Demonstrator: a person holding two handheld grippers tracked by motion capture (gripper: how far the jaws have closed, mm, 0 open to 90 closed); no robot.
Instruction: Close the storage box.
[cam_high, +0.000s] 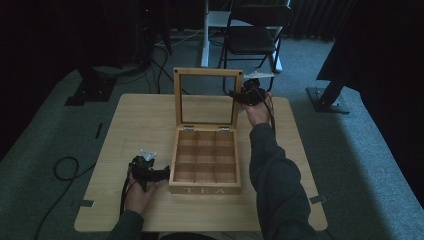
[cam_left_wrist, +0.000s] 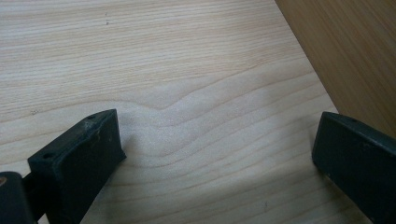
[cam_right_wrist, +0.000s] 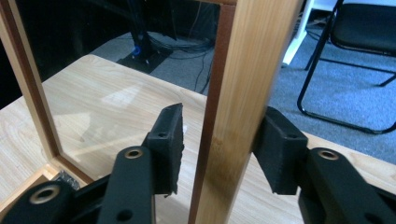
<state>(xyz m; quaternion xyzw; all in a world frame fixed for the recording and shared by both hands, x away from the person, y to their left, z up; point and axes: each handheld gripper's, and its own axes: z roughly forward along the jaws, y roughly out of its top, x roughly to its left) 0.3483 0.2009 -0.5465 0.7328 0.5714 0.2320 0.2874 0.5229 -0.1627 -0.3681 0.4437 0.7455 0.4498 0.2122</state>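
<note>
You're pinching the raised lid (cam_right_wrist: 243, 93) of the tea box (cam_high: 205, 165), mid-table, with your right claw (cam_right_wrist: 219, 140), seemingly clamped on its side frame. Your left claw (cam_left_wrist: 215, 154) is idling wide open, empty. Tugging sideways risks dragging the unbraced box.

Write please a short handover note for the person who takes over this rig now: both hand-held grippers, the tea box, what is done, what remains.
Right hand-held gripper: closed on the side rail of the glass-paned wooden lid, which stands upright.
Left hand-held gripper: jaws open, empty, on the light wooden table beside the box.
Wooden compartment box marked TEA: mid-table, compartments look empty.
Done: lid gripped.
Left: probably swing the lid, likely shut.
</note>
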